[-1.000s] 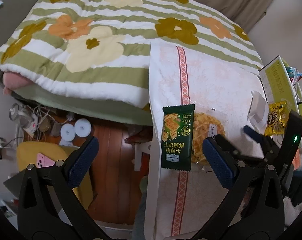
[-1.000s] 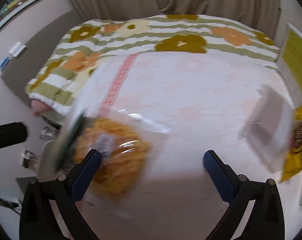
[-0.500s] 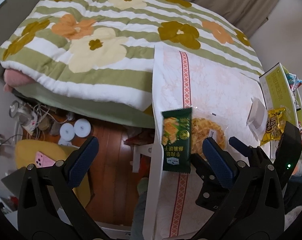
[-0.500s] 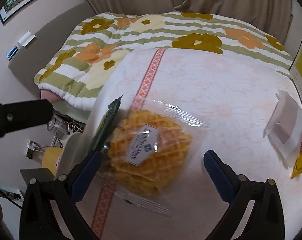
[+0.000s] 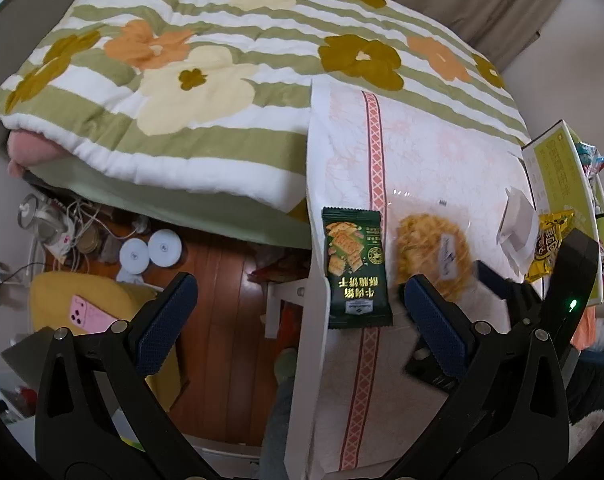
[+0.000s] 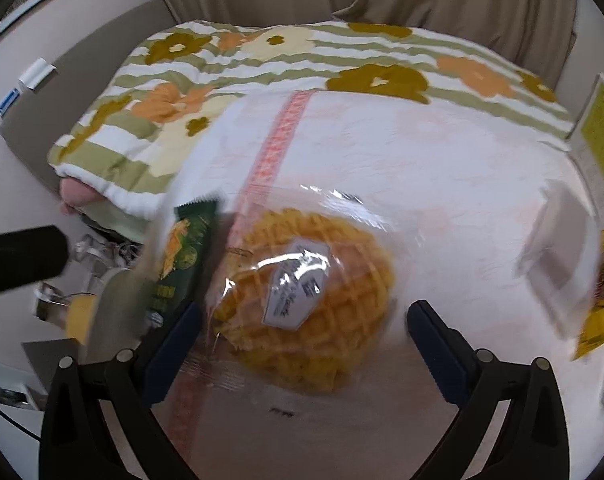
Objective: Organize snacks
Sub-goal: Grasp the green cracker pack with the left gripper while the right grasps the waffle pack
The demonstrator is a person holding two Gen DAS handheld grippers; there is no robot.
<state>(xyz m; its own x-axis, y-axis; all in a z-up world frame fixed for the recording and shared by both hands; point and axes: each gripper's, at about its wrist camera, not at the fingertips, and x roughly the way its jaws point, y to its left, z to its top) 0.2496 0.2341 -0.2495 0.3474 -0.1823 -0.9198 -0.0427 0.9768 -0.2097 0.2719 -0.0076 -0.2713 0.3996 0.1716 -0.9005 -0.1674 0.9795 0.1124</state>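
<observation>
Now: one waffle pack (image 6: 302, 300), one green cracker packet (image 5: 356, 268), perhaps touching; both grippers' jaws spread.

Soft, even daylight fills both views, with no hard shadows on the tablecloth (image 5: 422, 168). The left wrist view is mostly sharp, though the right gripper (image 5: 498, 280) in it is smeared by motion. The right wrist view is blurred throughout; the green cracker packet (image 6: 182, 256) streaks, and glare glints off the clear wrapper of the waffle (image 6: 302, 296). Fisheye distortion bends the quilt (image 5: 206, 72) and darkens the corners.
</observation>
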